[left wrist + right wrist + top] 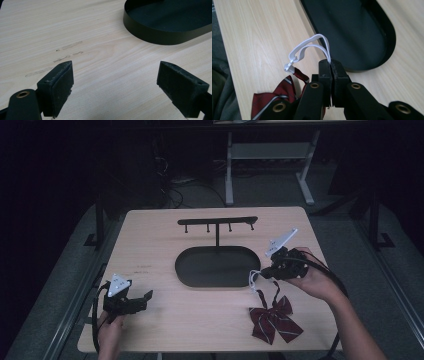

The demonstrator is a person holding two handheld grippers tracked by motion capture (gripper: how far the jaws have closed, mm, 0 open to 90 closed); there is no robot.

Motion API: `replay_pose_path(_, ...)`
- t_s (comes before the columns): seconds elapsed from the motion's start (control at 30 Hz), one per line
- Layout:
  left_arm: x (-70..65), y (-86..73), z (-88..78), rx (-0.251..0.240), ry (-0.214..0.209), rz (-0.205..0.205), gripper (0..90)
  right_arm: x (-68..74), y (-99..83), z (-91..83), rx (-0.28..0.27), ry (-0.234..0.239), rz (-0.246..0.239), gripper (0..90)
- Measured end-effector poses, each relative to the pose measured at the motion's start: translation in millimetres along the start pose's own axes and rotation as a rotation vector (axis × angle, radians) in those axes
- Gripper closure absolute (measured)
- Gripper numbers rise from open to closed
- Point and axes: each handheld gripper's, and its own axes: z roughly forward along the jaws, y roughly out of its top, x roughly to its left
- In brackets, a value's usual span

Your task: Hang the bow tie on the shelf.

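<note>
A dark red striped bow tie (274,317) lies near the table's front right; its red cloth (277,96) also shows in the right gripper view. A white elastic strap (308,48) loops up from it, and my right gripper (330,65) is shut on that strap, jaws pressed together. In the high view the right gripper (265,272) hangs just above the table beside the tray's right end, with the strap (254,280) below it. My left gripper (115,75) stands open over bare wood with nothing between its pads; it sits at the front left (145,297).
A black oval tray (187,270) with an upright T-shaped hook rack (217,221) stands mid-table; its rim (150,35) lies ahead of the left gripper. Faint scuff marks (67,47) cross the light wood. Dark floor and a desk frame lie beyond the far edge.
</note>
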Motion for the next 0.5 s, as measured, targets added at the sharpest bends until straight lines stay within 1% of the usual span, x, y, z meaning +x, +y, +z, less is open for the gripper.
replay_pose_path(0.13,0.2,-0.1,0.3,-0.001,0.0,-0.001,13.5,1.2,6.1,-4.9,-0.019,-0.009,0.001,87.3)
replay_pose_path(0.17,0.0,0.0,0.3,0.0,-0.001,0.001,13.5,1.7,10.5,-7.1,-0.032,-0.012,-0.002,87.3)
replay_pose_path(0.2,0.0,0.0,0.3,0.0,-0.001,0.001,13.5,1.9,12.7,-8.1,-0.034,-0.016,0.0,87.3)
replay_pose_path(0.27,-0.5,0.3,0.6,-0.007,-0.002,-0.007,13.6,1.2,16.4,-9.6,-0.047,-0.025,0.006,87.3)
replay_pose_path(0.3,-0.3,0.3,0.5,-0.007,-0.001,-0.007,13.6,0.9,18.0,-9.5,-0.058,-0.024,0.008,87.3)
replay_pose_path(0.37,0.2,0.2,0.3,-0.007,0.001,-0.008,13.5,0.9,20.7,-10.0,-0.063,-0.03,0.016,87.3)
replay_pose_path(0.4,0.3,0.3,0.1,-0.005,0.001,-0.011,13.6,0.4,22.2,-9.7,-0.069,-0.026,0.014,87.2)
replay_pose_path(0.43,0.6,0.3,0.1,-0.005,0.002,-0.012,13.6,0.8,23.9,-9.6,-0.073,-0.024,0.022,87.3)
replay_pose_path(0.5,0.6,0.3,0.5,-0.008,0.001,-0.014,13.5,0.7,27.7,-8.7,-0.072,-0.029,0.022,87.2)
